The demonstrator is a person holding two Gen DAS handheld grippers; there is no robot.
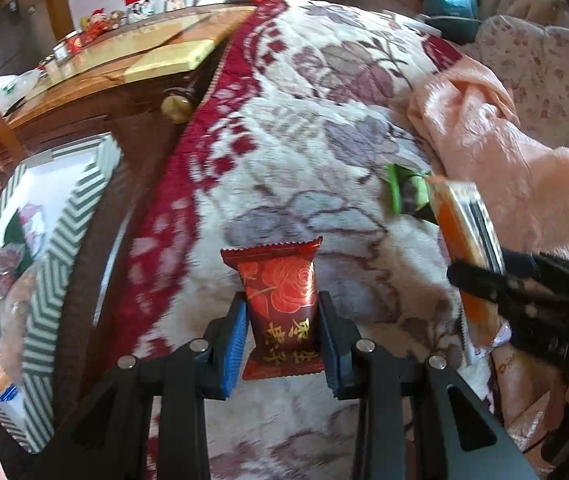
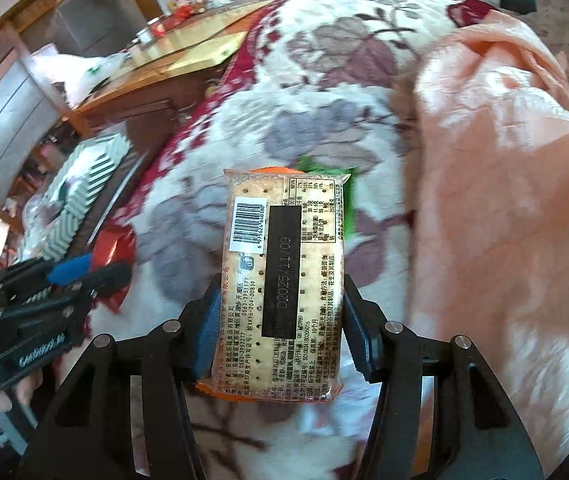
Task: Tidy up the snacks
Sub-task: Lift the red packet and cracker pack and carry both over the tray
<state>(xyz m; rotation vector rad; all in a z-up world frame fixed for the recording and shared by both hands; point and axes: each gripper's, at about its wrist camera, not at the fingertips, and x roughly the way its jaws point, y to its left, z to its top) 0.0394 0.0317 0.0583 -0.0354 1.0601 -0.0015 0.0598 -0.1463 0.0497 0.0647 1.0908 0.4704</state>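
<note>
Floral blanket point(image 1: 324, 92). Left gripper point(image 1: 282, 344) clamps red snack point(image 1: 280, 312); right gripper point(image 2: 276, 340) grasps cracker pack point(image 2: 284, 280). Carry both level toward striped box point(image 1: 64, 216) off blanket's left edge.

open floral blanket point(image 1: 304, 128), peach bedding point(image 1: 496, 152) heaped right

I note the red packet point(image 1: 280, 308) is glossy foil-like film with metallic print. The cracker pack point(image 2: 282, 280) is clear shiny plastic with a paper-looking barcode sticker. My left gripper point(image 1: 280, 340) has ribbed blue pads point(image 1: 233, 344) on matt black plastic. The blanket point(image 1: 304, 120) is fluffy plush cloth; the peach cloth point(image 2: 496, 200) has a satiny sheen. The cabinet point(image 1: 96, 84) is polished wood.
</note>
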